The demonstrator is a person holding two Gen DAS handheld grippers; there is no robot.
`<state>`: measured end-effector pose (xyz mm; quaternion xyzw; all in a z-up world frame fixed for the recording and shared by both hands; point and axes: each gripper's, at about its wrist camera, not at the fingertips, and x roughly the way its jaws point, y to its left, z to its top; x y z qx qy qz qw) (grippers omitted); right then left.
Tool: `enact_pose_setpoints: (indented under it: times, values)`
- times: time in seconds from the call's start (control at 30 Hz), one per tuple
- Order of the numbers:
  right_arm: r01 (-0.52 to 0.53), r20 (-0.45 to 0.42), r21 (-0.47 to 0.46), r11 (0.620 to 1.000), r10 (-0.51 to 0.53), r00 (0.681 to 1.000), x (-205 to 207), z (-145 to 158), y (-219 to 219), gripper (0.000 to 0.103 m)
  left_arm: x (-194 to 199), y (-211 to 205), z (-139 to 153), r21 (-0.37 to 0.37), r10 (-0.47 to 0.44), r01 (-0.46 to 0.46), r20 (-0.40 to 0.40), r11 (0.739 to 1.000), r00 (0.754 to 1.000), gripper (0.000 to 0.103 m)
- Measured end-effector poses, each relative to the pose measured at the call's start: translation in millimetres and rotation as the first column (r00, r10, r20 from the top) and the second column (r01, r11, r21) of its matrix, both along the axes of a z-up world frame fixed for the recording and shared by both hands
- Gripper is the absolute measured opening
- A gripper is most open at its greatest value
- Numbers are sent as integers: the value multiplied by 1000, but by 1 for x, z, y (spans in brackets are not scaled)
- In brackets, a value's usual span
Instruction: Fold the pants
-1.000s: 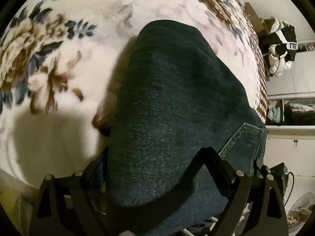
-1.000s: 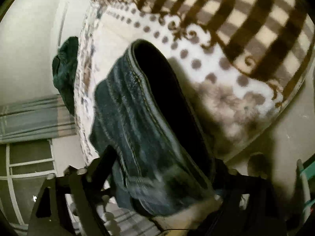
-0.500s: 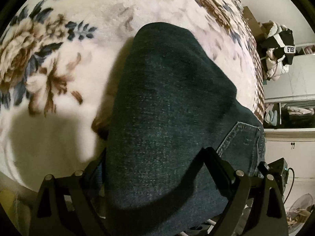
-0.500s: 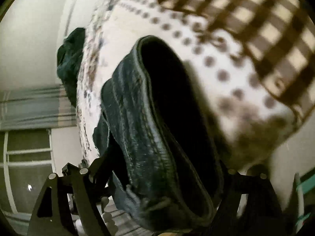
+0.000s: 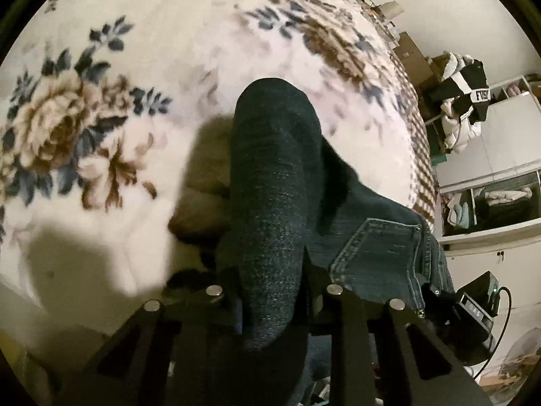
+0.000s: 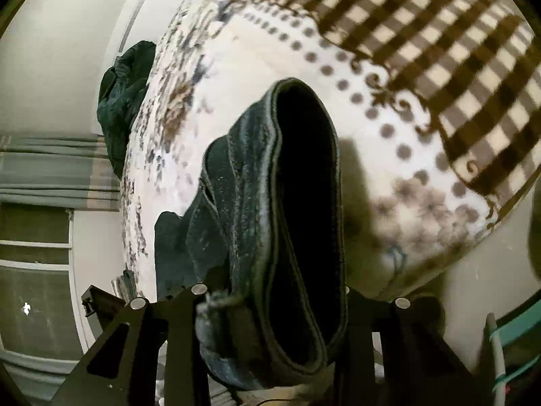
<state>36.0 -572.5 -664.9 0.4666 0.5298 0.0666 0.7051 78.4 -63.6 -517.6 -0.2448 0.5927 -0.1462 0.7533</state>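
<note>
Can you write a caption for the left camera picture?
Left gripper pinching dark jeans above a flowery blanket.

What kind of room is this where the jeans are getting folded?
Most likely a bedroom. The jeans hang over a bed covered by a flowered blanket, clothes are piled by white cupboards, and a curtain hangs by a window.

Pants [image 5: 270, 203] coarse matt dark denim; blanket [image 5: 152, 50] soft fuzzy fleece; tongs [image 5: 270, 301] matt black plastic.
</note>
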Motion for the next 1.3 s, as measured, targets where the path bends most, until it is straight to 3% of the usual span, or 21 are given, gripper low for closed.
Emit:
enact_pose_setpoints:
  times: [0.23,0.4,0.57,0.7,0.97,1.1,1.3]
  values:
    - [-31,37,25,999,30,999,10,54,0,35,5,8,55,-22,32,-31,36,999,999,21]
    - [-53,91,17,998,52,994,50,98,13,35,34,15,91,-34,42,-40,76,999,996,21]
    - [-45,166,11,999,43,985,130,135,34,35,102,29,115,-49,63,-56,145,997,987,21]
    - [-30,210,13,999,26,977,209,151,58,36,178,44,119,-59,73,-63,187,996,980,21]
    - [-22,237,2,1000,21,971,390,133,120,35,351,88,92,-39,70,-63,220,997,973,21]
    - [-32,234,7,999,29,972,478,102,153,35,421,116,61,-22,74,-71,217,997,973,21]
    - [-59,177,1,998,58,982,565,40,184,35,491,137,5,-1,85,-85,155,996,984,22]
